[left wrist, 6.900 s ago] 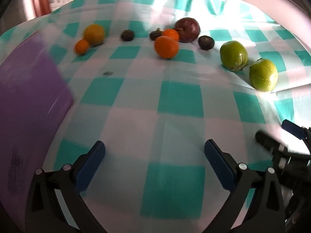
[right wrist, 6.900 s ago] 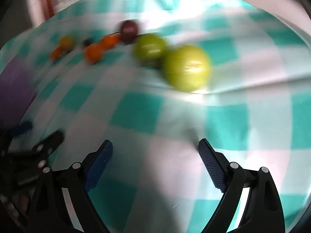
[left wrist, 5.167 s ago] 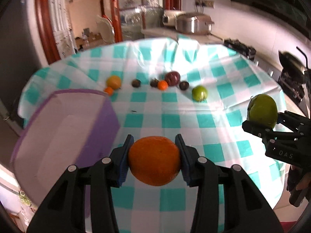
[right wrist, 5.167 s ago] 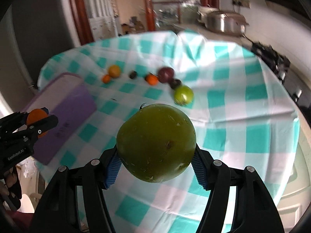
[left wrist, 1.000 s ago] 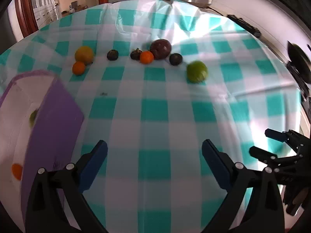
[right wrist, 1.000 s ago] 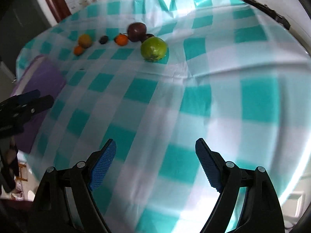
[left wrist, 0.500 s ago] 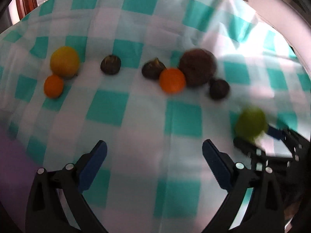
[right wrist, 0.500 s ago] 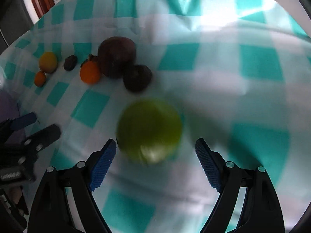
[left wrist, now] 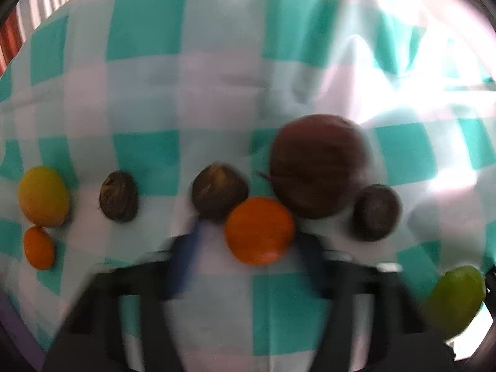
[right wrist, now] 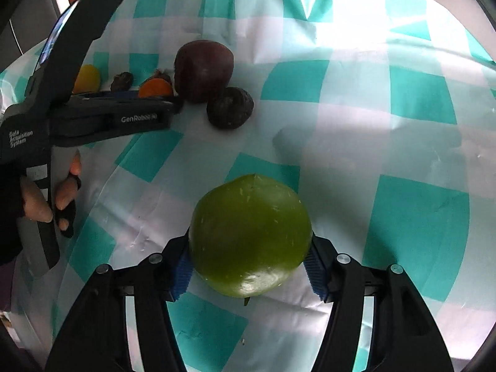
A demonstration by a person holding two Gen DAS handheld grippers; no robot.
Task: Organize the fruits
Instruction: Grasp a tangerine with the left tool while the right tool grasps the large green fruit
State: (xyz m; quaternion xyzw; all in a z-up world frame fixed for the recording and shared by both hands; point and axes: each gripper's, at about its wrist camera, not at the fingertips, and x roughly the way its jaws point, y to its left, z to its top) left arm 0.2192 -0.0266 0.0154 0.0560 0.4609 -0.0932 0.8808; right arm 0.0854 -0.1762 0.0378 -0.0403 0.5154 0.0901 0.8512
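The right claw (right wrist: 248, 266) sits at the bottom centre of the right wrist view, and its jaws have just been closing: both blue ribbed pads (right wrist: 182, 274) now press the sides of a large round green fruit (right wrist: 250, 236) that rests on the teal-and-white checked cloth covering the bench (right wrist: 412, 130). In the upper left of that view the left claw (right wrist: 169, 100) reaches in level from the left, held by a person's hand (right wrist: 46, 198) in a dark fingerless glove; its jaws have just been closing too, and they flank a small round orange fruit (right wrist: 155, 88), though this view does not show the pads clearly. In the left wrist view that orange fruit (left wrist: 259, 231) lies at centre just above the blurred left claw (left wrist: 248, 245). The blue pads (left wrist: 183, 260) stand close on either side of it, and whether they truly touch it I cannot tell through the blur. Touching the orange fruit from behind are a large dark red round fruit (left wrist: 319, 166) and a small dark wrinkled fruit (left wrist: 218, 190). Another dark fruit (left wrist: 375, 212) lies at its right, a third (left wrist: 118, 196) to the left. At the left edge a yellow fruit (left wrist: 43, 197) sits above a tiny orange one (left wrist: 38, 248).
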